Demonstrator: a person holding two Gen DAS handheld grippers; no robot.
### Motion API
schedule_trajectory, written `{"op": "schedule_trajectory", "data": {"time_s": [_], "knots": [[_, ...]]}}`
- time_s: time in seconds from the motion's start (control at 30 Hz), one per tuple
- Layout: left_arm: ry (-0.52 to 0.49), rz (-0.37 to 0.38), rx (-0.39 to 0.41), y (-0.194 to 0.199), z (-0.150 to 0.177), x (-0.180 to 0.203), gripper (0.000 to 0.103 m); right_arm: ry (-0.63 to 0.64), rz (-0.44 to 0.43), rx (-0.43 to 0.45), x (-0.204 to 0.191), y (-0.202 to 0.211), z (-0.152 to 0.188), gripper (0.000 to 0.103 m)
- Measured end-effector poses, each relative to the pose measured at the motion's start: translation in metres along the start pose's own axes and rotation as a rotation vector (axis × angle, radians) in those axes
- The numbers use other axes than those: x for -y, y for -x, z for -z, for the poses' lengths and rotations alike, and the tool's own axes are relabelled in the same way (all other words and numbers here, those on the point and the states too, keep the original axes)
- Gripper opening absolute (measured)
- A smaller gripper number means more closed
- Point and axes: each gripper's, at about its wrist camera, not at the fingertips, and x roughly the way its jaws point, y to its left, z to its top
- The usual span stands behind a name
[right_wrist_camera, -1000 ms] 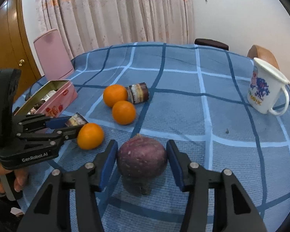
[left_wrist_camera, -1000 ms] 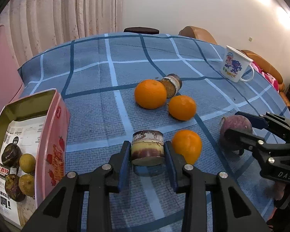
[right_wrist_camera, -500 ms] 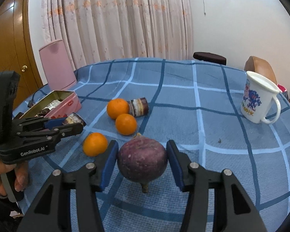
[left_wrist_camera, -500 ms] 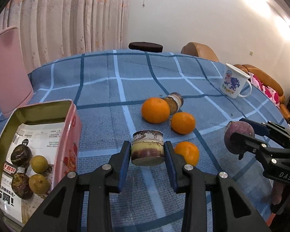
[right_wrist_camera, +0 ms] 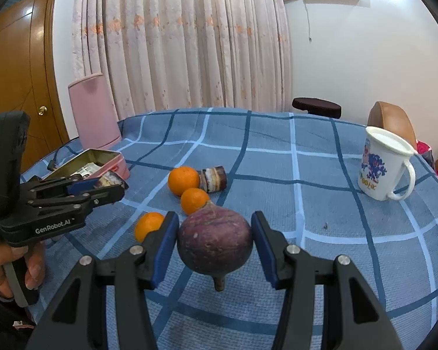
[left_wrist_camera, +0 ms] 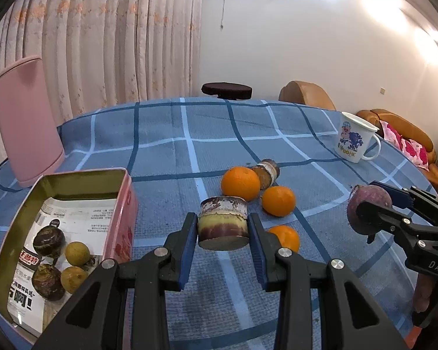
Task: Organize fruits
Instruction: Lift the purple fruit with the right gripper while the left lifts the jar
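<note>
The sugarcane piece (left_wrist_camera: 222, 222) is pinched between the blue pads of the left hand-held gripper (left_wrist_camera: 222, 233), held clear above the table (left_wrist_camera: 166, 151). The round purple fruit (right_wrist_camera: 215, 240) is clamped the same way in the right hand-held gripper (right_wrist_camera: 215, 242), stem down, also off the cloth. Both fruits look lifted and in carry, so the step in hand seems to be the move to the pink tin (left_wrist_camera: 125, 204).

The tin sits to the left of the left hand-held gripper, just beside it, open, with four small fruits (left_wrist_camera: 61, 258) in its near end over a printed paper. The far end shows bare paper, which looks the better spot to drop into. The next move likely calls for swinging left over the tin's near wall, high enough to clear its rim, then letting go low.

Ahead of the left hand-held gripper lie three oranges (left_wrist_camera: 240, 183) and a second cane piece (left_wrist_camera: 266, 172), all well apart from the tin. The right hand-held gripper must cross over or around them. A mug (left_wrist_camera: 354, 137) stands far right, out of the way.
</note>
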Motion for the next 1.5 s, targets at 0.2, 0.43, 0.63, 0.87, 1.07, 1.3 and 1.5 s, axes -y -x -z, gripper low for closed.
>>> {"op": "schedule_trajectory", "data": {"time_s": [0.2,0.43,0.63,0.87,1.07,1.3,1.5], "knots": [[0.009,-0.014,0.032,0.006,0.001,-0.002,0.036,0.003,0.003,0.041,-0.001,0.007,0.0,0.054],[0.009,-0.044,0.09,0.016,0.002,-0.001,0.036,0.014,-0.003,0.084,-0.004,0.014,0.0,0.054],[0.018,-0.048,0.122,0.022,0.002,-0.004,0.036,0.029,0.0,0.109,-0.009,0.018,0.0,0.054],[0.02,-0.057,0.145,0.026,0.003,-0.004,0.036,0.048,-0.006,0.102,-0.017,0.013,-0.001,0.054],[0.024,-0.058,0.152,0.029,0.004,-0.004,0.036,0.052,-0.037,0.087,-0.023,0.006,-0.003,0.054],[0.027,-0.069,0.151,0.03,0.004,-0.006,0.036,0.058,-0.043,0.08,-0.025,0.003,-0.004,0.054],[0.035,-0.086,0.141,0.032,0.005,-0.012,0.036,0.068,-0.064,0.076,-0.032,0.0,-0.011,0.054]]}}
